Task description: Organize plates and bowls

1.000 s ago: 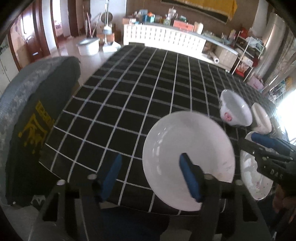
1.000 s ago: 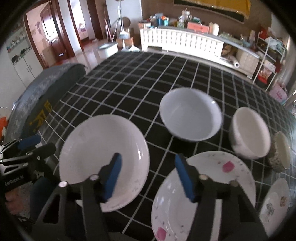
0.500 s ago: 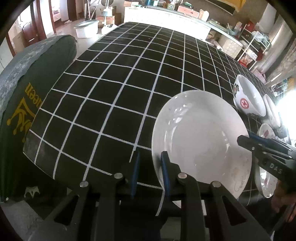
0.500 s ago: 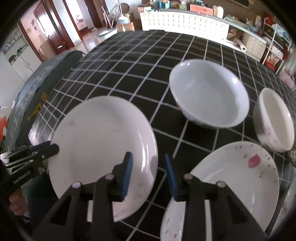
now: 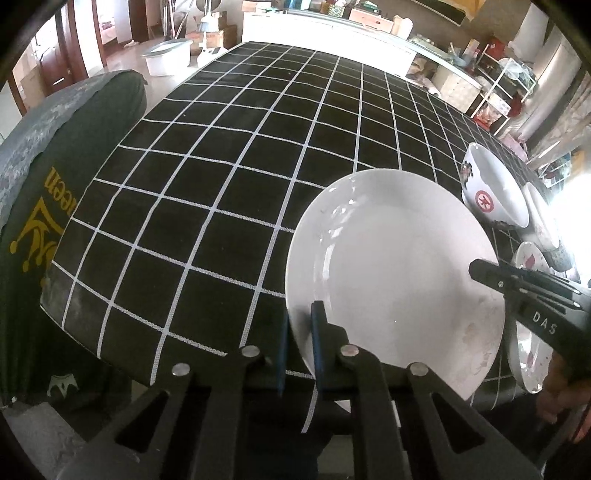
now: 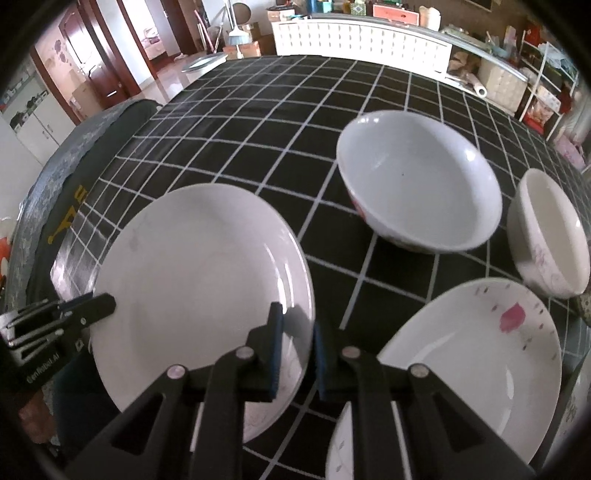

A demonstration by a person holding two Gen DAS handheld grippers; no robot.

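A plain white plate (image 5: 395,273) sits near the front edge of the black checked table; it also shows in the right wrist view (image 6: 199,288). My left gripper (image 5: 299,343) is shut on its left rim. My right gripper (image 6: 297,350) is shut on its right rim, and it shows from the side in the left wrist view (image 5: 524,284). A large white bowl (image 6: 417,192), a smaller white bowl (image 6: 546,236) and a pink-speckled plate (image 6: 472,354) stand to the right.
The black checked tablecloth (image 5: 229,155) stretches away behind the plate. A dark green chair back (image 5: 44,177) stands at the table's left edge. A small patterned bowl (image 6: 585,306) sits at the far right. A white cabinet (image 6: 362,33) lies beyond the table.
Both grippers went from wide open to shut, each closing on an opposite rim of the plain white plate. The plate looks slightly tilted up now.
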